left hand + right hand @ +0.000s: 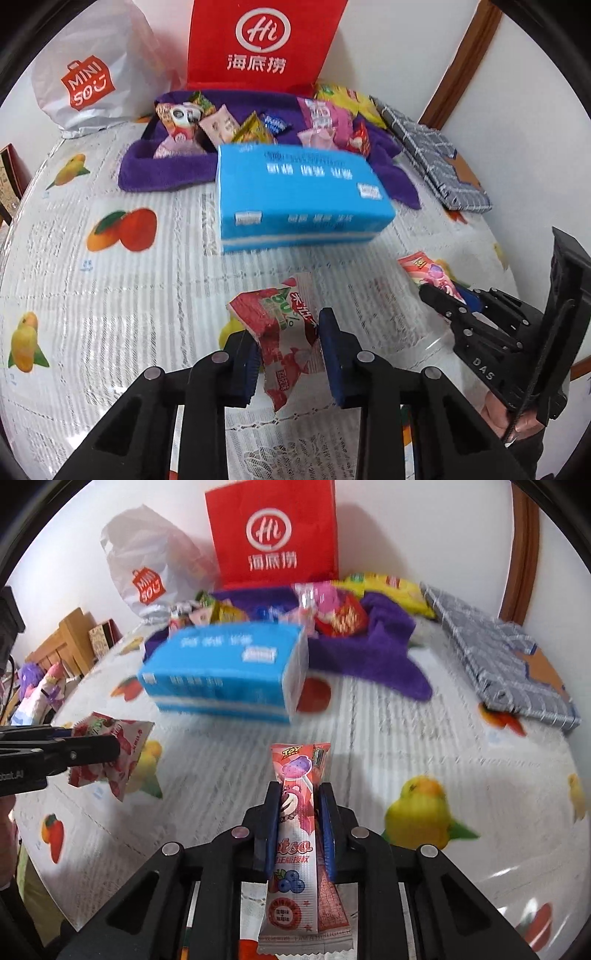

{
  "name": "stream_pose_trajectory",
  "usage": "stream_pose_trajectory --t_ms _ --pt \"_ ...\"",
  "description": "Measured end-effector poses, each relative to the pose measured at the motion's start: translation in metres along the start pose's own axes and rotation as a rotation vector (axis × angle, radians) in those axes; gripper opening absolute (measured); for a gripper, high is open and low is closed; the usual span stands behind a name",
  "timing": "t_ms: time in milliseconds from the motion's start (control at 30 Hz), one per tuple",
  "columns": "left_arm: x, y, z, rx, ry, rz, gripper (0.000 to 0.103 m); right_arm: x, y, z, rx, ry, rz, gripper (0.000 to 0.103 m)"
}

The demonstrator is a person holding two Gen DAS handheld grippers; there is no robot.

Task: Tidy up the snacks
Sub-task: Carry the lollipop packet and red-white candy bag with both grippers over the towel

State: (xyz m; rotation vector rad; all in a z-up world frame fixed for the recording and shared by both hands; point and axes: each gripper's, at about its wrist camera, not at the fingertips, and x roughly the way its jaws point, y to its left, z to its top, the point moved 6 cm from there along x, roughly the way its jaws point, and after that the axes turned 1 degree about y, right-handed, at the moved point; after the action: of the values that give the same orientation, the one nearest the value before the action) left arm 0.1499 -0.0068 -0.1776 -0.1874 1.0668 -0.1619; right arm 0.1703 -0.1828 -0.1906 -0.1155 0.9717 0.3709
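left gripper (pixel 288 354): pinching the red-and-white lychee snack packet (pixel 284 339) between its blue pads (pixel 332 362); packet is sitting crumpled and upright in the jaws, above the tablecloth. In the right wrist view the same gripper (pixel 99 749) is showing at the left edge, holding that packet (pixel 110 753) clear of the table.
right gripper (pixel 299 834): clamping the long lollipop packet (pixel 295 834) lengthwise between its fingers; top end is sticking out forward past the fingertips, bottom end is trailing back toward the camera. In the left wrist view this gripper (pixel 447 299) is coming in from the right with the packet's tip (pixel 428 273) poking out ahead of it.
blue tissue pack (pixel 299 195): lying flat mid-table, just ahead of both grippers, not touching either.
purple towel (pixel 166 166): spreading behind the tissue pack; front of it is partly hiding behind the pack.
snack pile (pixel 221 125): loose wrapped snacks lying on the towel, pink, yellow, green and red wrappers mixed; single labels are too blurred to read.
yellow snack bag (pixel 391 587): lying at the towel's back right, near the wall.
red paper bag (pixel 266 44): standing upright against the wall, directly behind the towel.
white Miniso bag (pixel 92 74): standing left of the red bag, near the towel's left end.
grey checked cloth (pixel 432 155): folded, lying at the right of the towel, along the wall.
table (pixel 110 295): covered by a fruit-print tablecloth; both held packets are hanging over its near half.
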Motion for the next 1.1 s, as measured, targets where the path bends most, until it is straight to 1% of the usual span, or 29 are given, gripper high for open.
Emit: stream_pose_trajectory --t_ms 167,400,600,867,1100 --pt "-0.015 0.004 0.024 -0.009 -0.034 -0.001 0.028 -0.023 0.0 0.033 -0.001 -0.062 -0.012 0.02" --pt "-0.041 0.007 0.07 -0.007 -0.102 0.006 0.028 -0.031 -0.001 0.083 0.013 -0.11 -0.021 0.02" --pt "-0.054 0.015 0.106 -0.015 -0.148 0.017 0.028 -0.021 -0.005 0.124 0.049 -0.111 -0.02 0.02" --pt "-0.054 0.024 0.146 -0.026 -0.178 0.026 0.028 -0.013 -0.008 0.173 0.065 -0.147 -0.006 0.02" --pt "-0.044 0.03 0.175 -0.027 -0.186 0.03 0.028 0.005 -0.007 0.202 0.068 -0.144 -0.011 0.02"
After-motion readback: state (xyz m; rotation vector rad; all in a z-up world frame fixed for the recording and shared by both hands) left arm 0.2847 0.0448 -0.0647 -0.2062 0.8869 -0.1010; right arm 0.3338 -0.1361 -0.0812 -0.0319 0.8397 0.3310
